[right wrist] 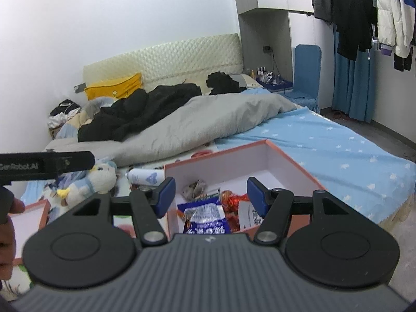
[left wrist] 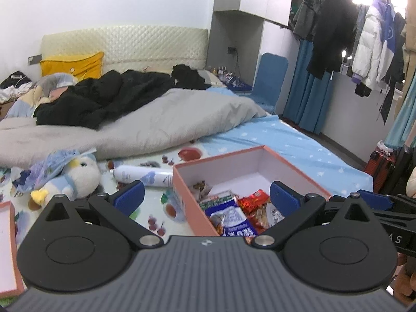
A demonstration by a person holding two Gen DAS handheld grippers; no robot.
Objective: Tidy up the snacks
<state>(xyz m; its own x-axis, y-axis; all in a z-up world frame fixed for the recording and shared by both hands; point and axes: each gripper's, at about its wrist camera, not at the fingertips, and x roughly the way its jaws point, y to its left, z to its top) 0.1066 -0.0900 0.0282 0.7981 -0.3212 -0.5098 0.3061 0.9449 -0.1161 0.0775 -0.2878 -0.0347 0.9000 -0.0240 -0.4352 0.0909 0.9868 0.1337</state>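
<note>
Roughly midway: snack packets (right wrist: 205, 218) already sit in the open pink box (right wrist: 283, 156) at lower centre on the bed, its lid (left wrist: 7, 247) lies apart lower left, and left gripper (left wrist: 205, 197) and right gripper (right wrist: 210, 197) hover spread, holding nothing.

A bed (right wrist: 338, 150) with a light blue starred sheet carries an open pink box (right wrist: 286, 160) of snacks, a white spray can (left wrist: 145, 176), a plush toy (left wrist: 75, 176), a grey duvet (left wrist: 161, 122) and a box lid (left wrist: 10, 244) at the left edge.
</note>
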